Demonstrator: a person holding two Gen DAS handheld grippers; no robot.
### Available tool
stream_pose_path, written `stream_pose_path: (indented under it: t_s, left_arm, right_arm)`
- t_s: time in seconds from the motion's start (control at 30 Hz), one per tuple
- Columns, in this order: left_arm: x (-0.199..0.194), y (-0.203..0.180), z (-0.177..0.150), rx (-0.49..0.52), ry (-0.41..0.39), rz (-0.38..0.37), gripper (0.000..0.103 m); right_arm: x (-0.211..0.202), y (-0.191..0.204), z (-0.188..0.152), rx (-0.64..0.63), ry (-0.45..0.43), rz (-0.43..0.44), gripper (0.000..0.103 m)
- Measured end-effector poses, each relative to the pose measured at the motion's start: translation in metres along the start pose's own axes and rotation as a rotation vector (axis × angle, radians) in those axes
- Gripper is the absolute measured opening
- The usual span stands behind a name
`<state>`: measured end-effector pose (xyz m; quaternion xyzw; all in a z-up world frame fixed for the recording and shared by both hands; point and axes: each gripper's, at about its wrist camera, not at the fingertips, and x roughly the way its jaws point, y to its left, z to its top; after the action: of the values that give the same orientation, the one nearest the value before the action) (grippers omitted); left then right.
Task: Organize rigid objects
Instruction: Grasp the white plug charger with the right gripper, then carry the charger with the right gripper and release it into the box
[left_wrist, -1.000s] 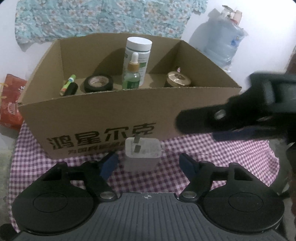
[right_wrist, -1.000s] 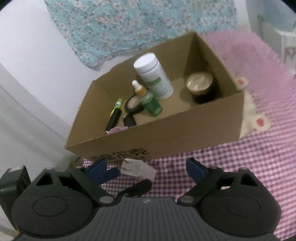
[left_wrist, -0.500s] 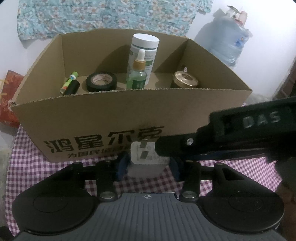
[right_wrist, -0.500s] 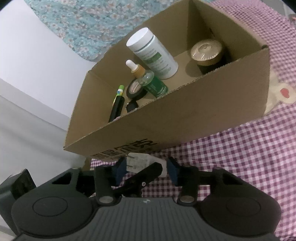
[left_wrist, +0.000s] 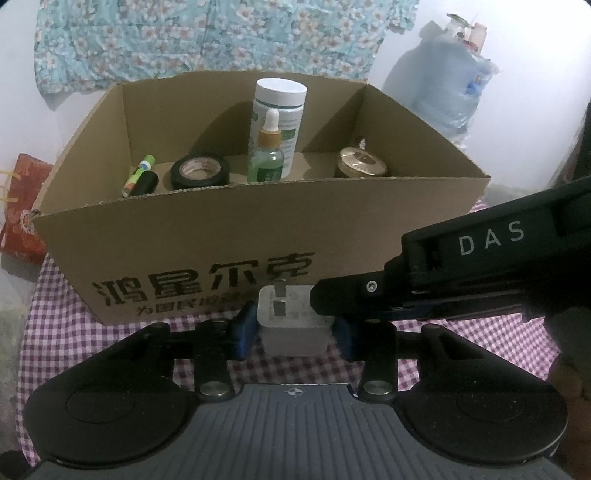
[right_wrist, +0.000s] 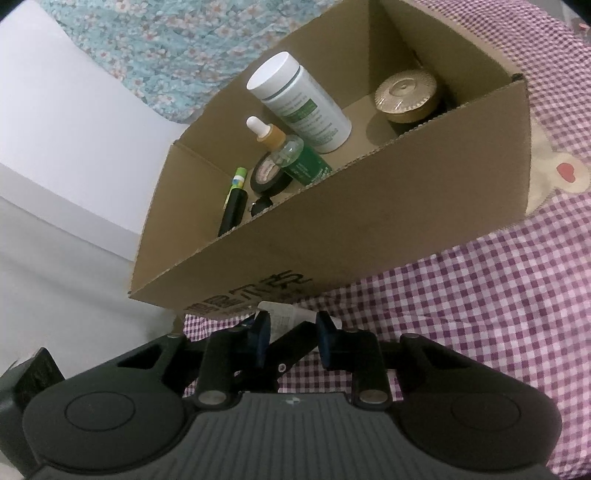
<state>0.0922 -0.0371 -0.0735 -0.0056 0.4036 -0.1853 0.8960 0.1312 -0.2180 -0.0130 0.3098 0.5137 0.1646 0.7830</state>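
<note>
White charger (left_wrist: 291, 325) upright, prongs toward box (left_wrist: 236, 236) — both grippers' fingers (left_wrist: 243, 328) closing on it

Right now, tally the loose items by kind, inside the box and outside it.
Bottles: 2, white bottle and dropper bottle
Tape roll: 1
Gold-lidded jar: 1
Marker: 1
Small black item: 1
Charger plug, outside: 1
Total: 7

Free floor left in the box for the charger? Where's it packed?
Box floor looks bare between the white bottle and the gold jar. Some room also shows along the right wall. The left half is crowded: marker, tape and dropper sit close. The charger lies outside in front, both grippers closing on it.
</note>
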Motion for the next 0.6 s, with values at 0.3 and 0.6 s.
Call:
stream_pose_path:
  t_s: [0.3, 0.6]
  left_arm:
    - [-0.016, -0.012, -0.007, 0.017, -0.013, -0.005, 0.042]
    - [-0.067, -0.027, 0.021, 0.076, -0.116, 0.021, 0.042]
  right_arm:
    - [-0.016, -0.002, -0.011, 0.016, -0.002, 0.010, 0.029]
    - [-0.059, 0.026, -0.009, -0.037, -0.075, 0.073, 0.029]
